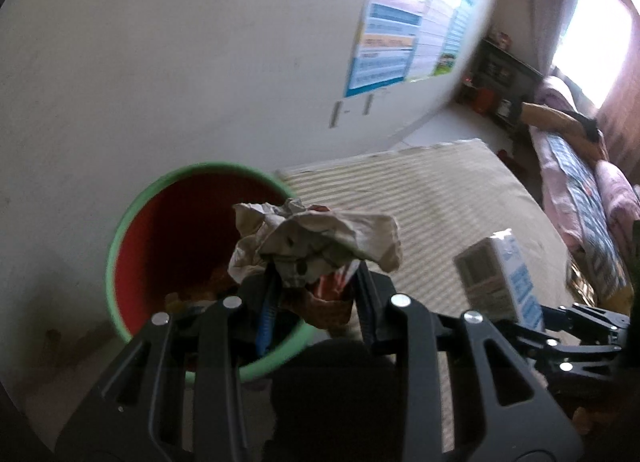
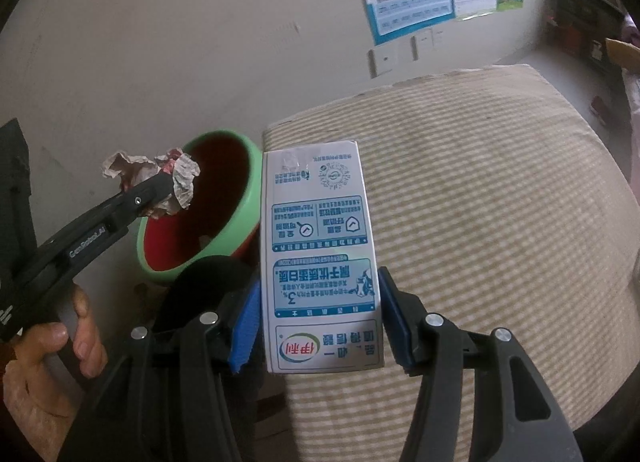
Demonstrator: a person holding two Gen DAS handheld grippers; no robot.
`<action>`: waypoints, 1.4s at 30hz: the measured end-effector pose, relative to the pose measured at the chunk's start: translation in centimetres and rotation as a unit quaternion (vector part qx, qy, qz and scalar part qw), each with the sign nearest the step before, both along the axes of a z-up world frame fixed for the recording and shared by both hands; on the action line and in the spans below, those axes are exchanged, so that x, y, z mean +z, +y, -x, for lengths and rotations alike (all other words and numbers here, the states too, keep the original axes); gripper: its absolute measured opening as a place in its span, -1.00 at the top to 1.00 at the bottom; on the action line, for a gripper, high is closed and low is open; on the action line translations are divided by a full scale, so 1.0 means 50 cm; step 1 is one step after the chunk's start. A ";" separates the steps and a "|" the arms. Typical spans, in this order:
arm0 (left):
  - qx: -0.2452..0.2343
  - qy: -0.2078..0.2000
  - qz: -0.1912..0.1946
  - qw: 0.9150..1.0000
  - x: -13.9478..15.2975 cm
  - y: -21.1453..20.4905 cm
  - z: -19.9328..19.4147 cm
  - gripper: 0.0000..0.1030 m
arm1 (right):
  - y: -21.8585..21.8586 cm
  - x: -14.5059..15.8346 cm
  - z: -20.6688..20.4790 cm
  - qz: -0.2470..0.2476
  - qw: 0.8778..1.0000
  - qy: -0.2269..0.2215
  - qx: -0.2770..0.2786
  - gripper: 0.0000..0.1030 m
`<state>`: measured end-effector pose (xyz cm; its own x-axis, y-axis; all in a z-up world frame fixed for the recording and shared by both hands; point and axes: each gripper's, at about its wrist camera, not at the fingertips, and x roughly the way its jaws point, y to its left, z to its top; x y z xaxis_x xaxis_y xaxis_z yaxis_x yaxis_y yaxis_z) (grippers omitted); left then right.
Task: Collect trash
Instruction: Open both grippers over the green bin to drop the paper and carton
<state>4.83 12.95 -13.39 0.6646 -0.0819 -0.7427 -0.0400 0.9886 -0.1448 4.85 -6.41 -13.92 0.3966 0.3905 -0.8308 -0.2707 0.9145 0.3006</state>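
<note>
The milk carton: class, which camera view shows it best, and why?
The right wrist view. The milk carton fills the centre, its printed face readable, clamped in the right hand-held gripper. The left wrist view shows only a blurred corner of it at the right edge.

Both views taken close, angled downward along gripper fingers; green-rimmed bin (image 1: 120,246) (image 2: 236,197) and striped mat (image 1: 440,213) (image 2: 500,189) shared.

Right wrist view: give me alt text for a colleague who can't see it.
The right claw grips a white milk carton by its sides, held above a striped beige cushion. To its left, the left claw holds crumpled paper over the near rim of a green-rimmed red bin by a white wall.
</note>
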 end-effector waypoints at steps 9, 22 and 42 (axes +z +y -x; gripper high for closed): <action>0.045 0.014 0.004 0.999 -0.027 0.101 0.002 0.37 | 0.091 0.000 -0.024 0.012 0.999 -0.002 0.038 -0.03; 0.064 0.024 0.011 0.998 -0.047 0.146 -0.013 0.37 | 0.184 0.017 -0.074 0.015 0.997 -0.014 0.076 -0.03; 0.087 0.021 -0.006 0.996 -0.056 0.188 -0.055 0.33 | 0.282 0.009 -0.128 0.011 0.993 -0.009 0.114 -0.03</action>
